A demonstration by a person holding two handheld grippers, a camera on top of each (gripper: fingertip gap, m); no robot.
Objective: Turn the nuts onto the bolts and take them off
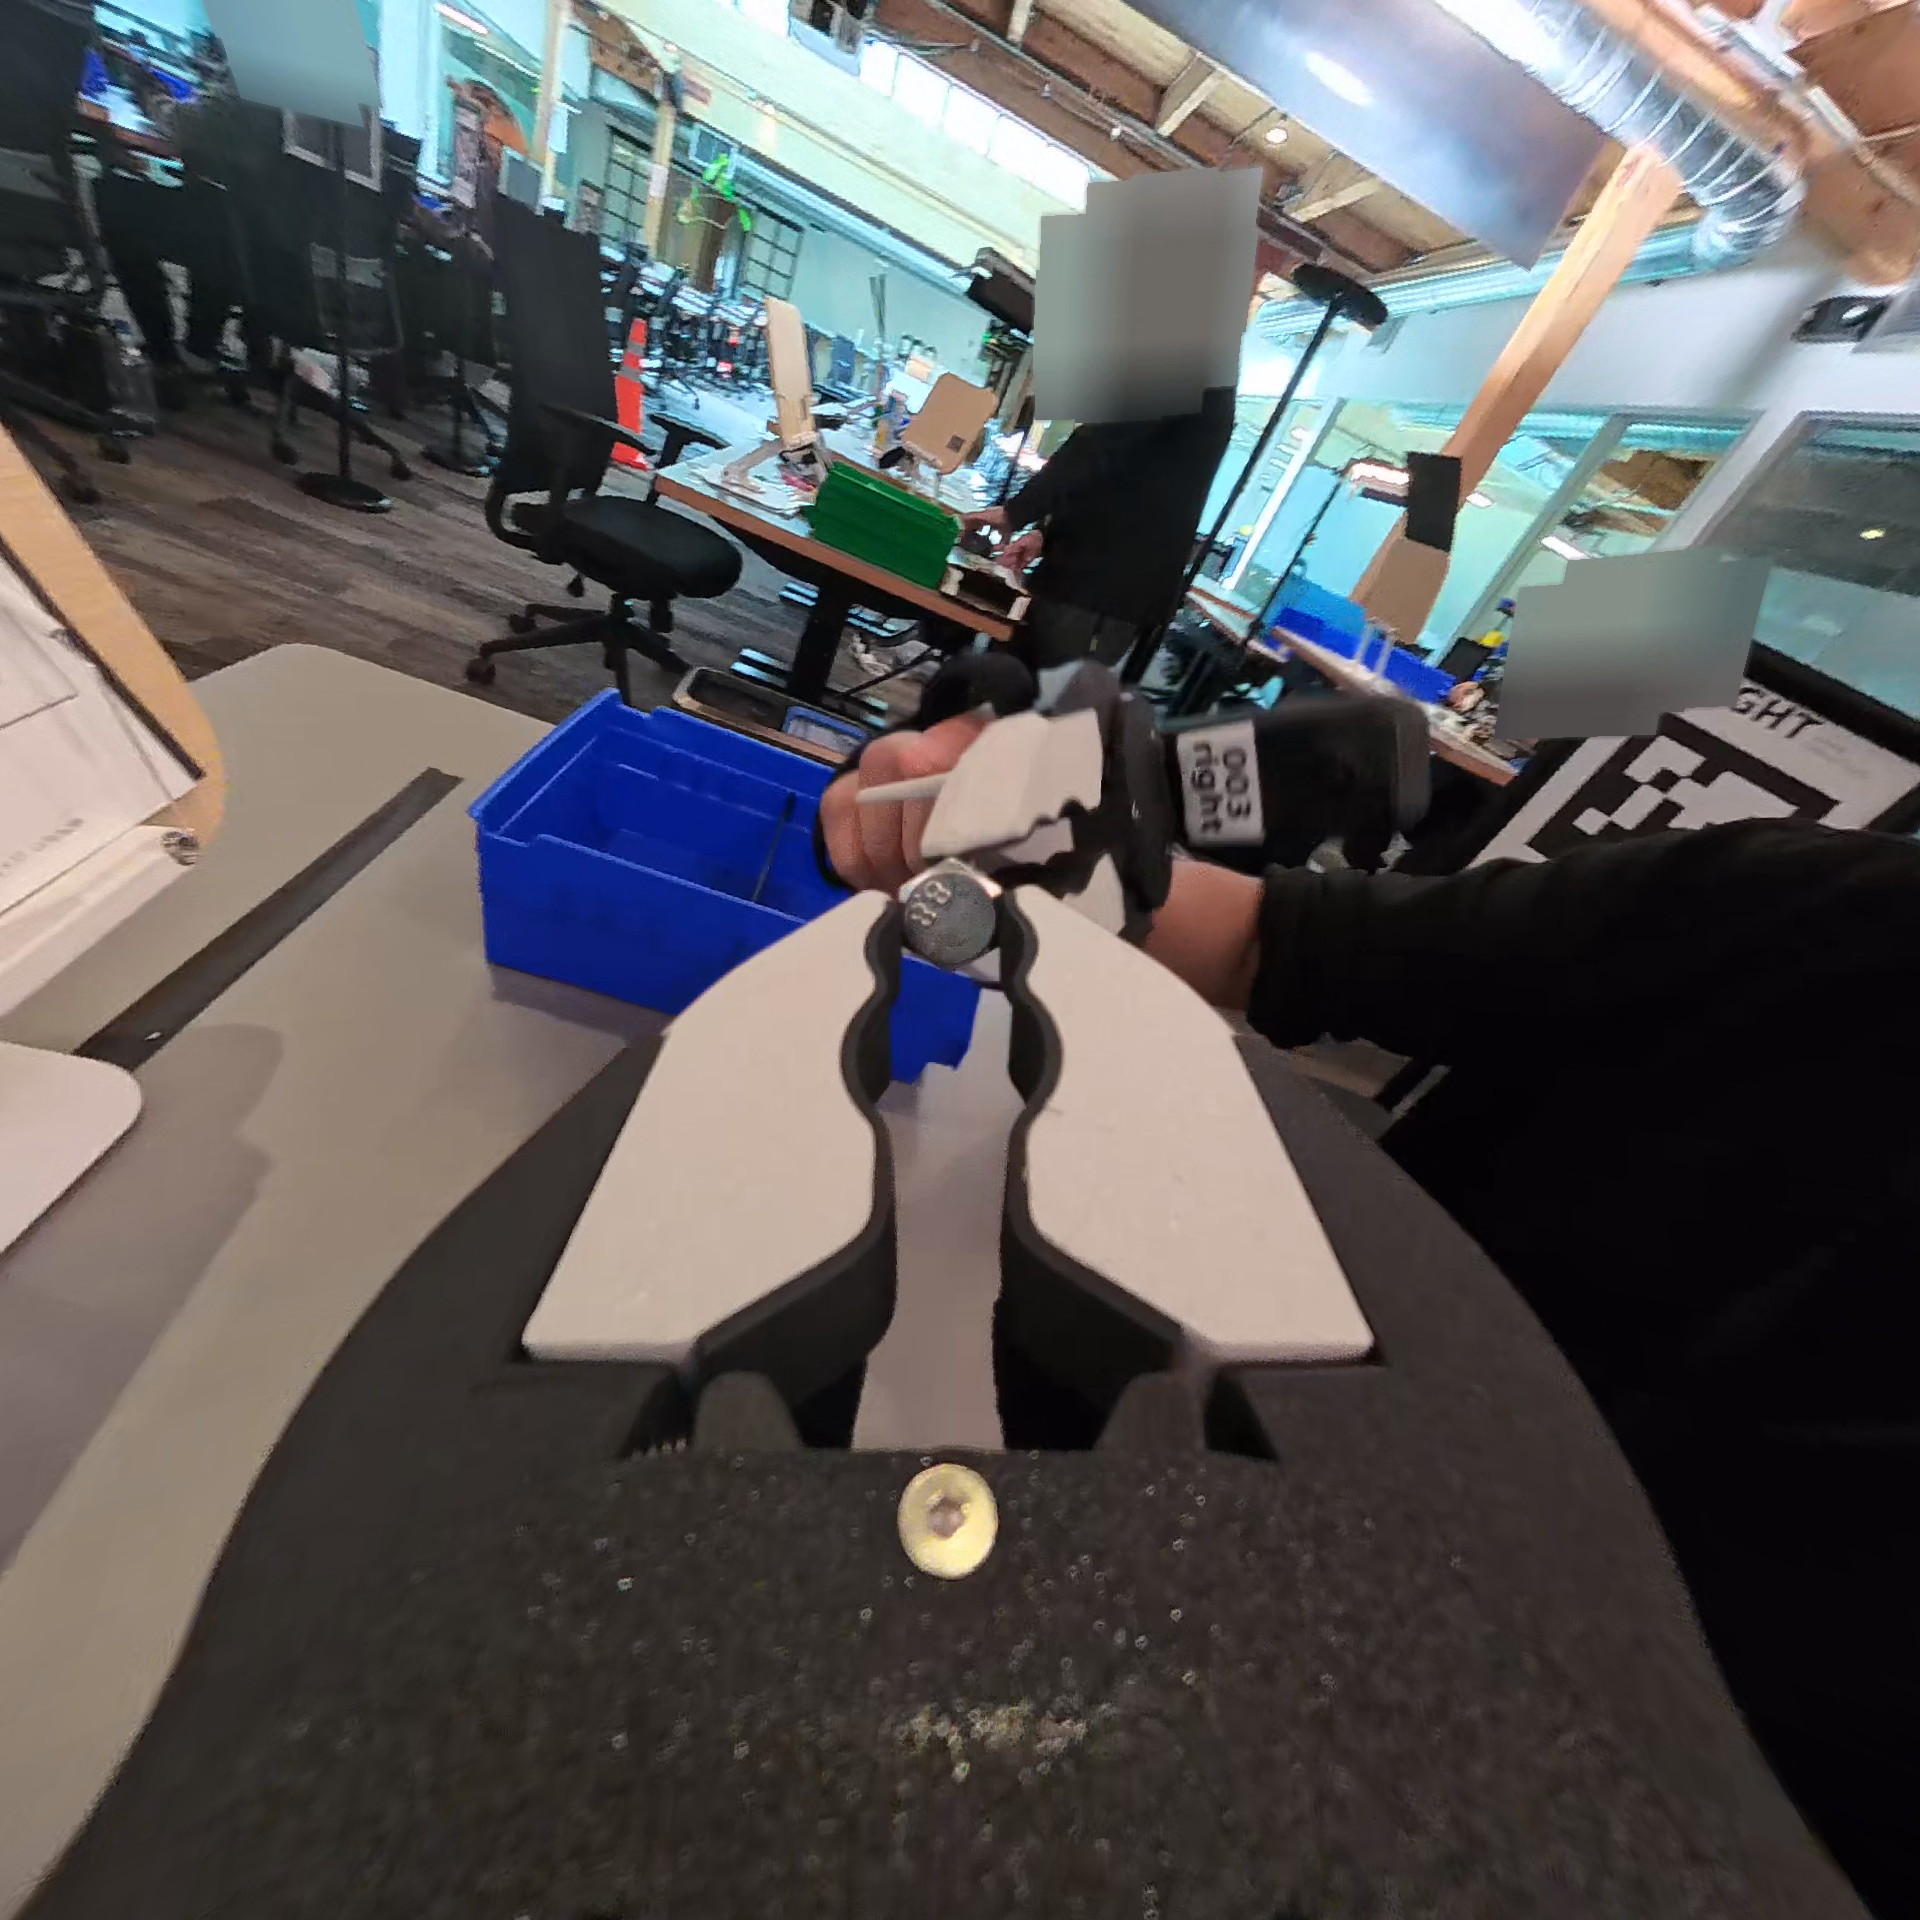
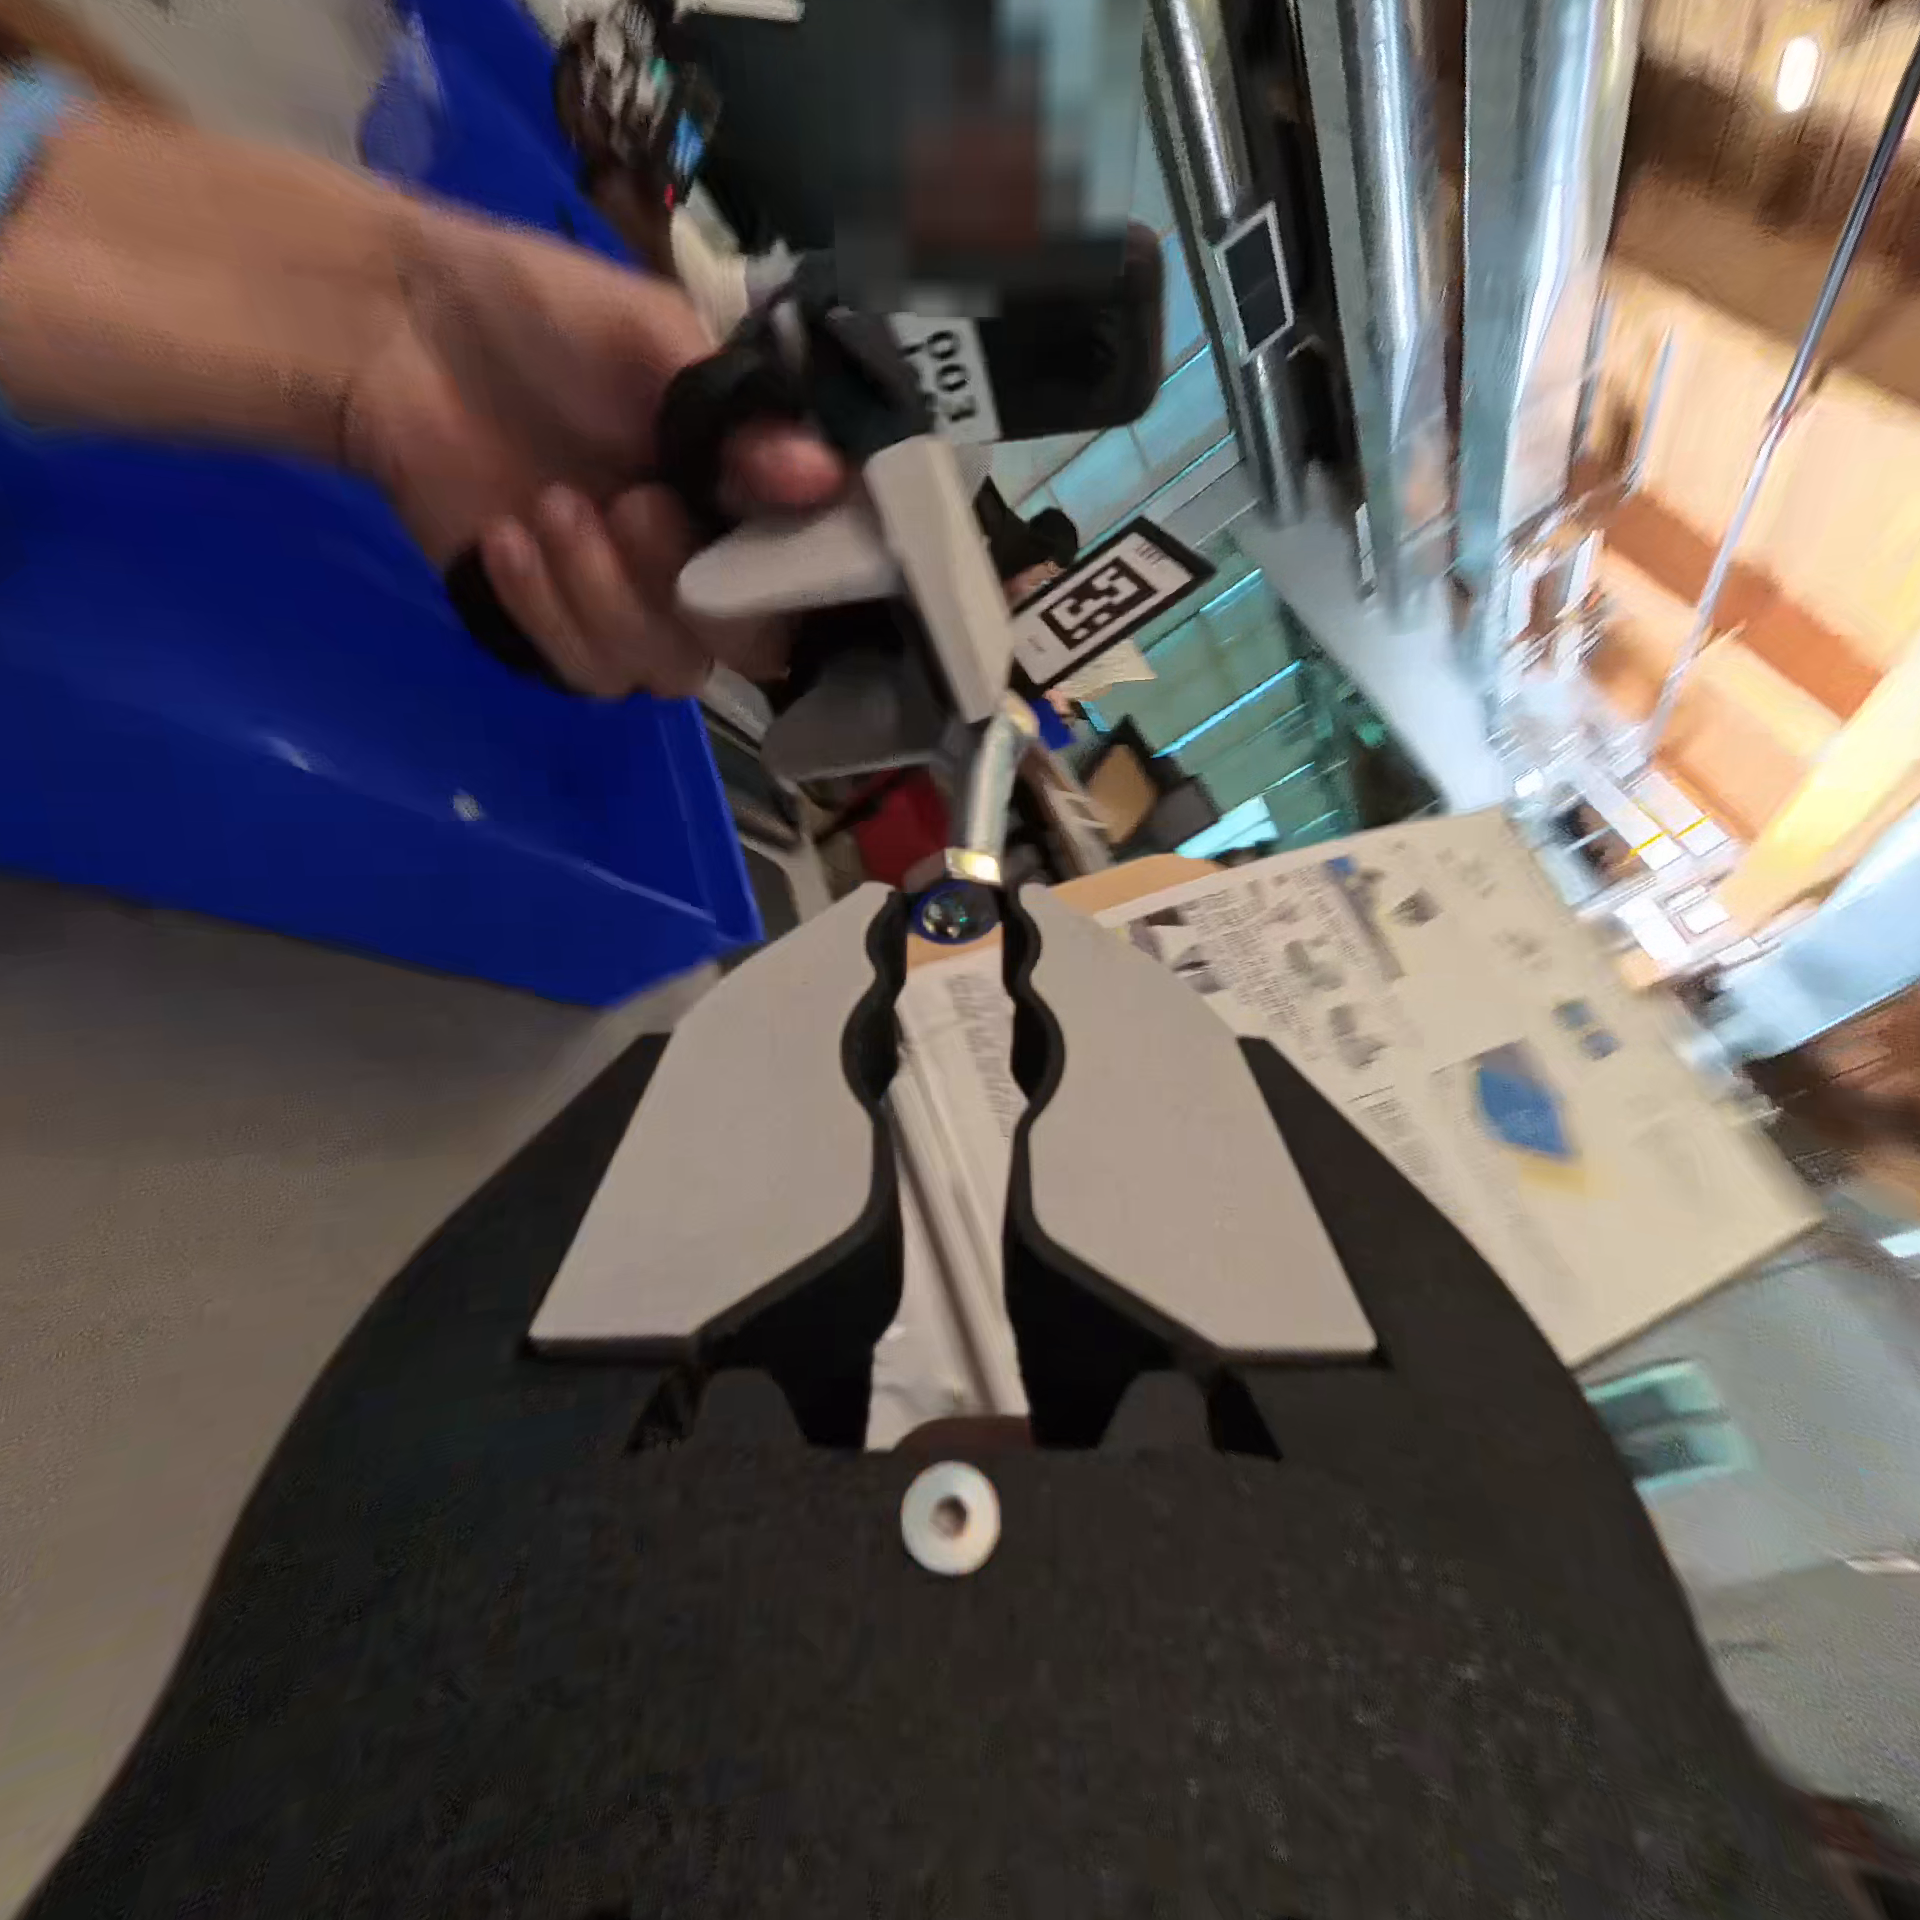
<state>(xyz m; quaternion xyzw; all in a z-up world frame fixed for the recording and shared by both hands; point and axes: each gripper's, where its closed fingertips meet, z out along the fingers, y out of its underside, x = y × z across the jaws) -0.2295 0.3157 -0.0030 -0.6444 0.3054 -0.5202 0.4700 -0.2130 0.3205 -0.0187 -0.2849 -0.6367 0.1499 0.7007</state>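
The table (image 1: 343, 1049) was plain grey, with a blue bin (image 1: 665, 862) on it and printed sheets (image 2: 1455, 1039) on a board to one side. Behind lay an open workshop: office chairs, a wooden bench with green trays (image 1: 883, 520), exposed ducting overhead. The left gripper (image 1: 951, 920) had its fingers closed on the head of a bolt (image 1: 948, 916), held above the table in front of the bin. The right gripper (image 2: 954, 914) pinched a nut (image 2: 951, 914) at the bolt's far end; whether it was threaded on could not be told. In the left view the bolt's shank was hidden behind its head, and the right view was smeared by motion blur.
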